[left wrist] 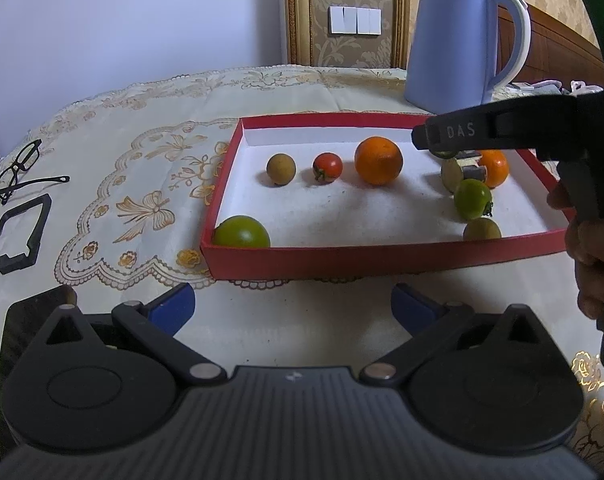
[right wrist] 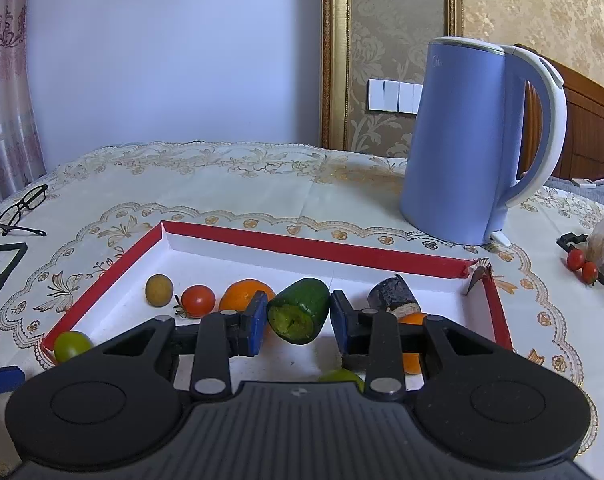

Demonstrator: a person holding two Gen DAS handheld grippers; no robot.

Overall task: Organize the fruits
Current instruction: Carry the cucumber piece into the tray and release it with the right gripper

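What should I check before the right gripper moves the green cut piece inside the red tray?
1. Cut green piece sits between the right gripper's blue pads: ok.
2. Pads firmly pressing it: cannot tell.
3. Left gripper open, outside the red tray: ok.
4. Bare tray floor right of the large orange: ok.
5. Dark cut piece and green tomato lie close to the right gripper: not ok, crowded.
6. Kettle stands behind the tray: ok.
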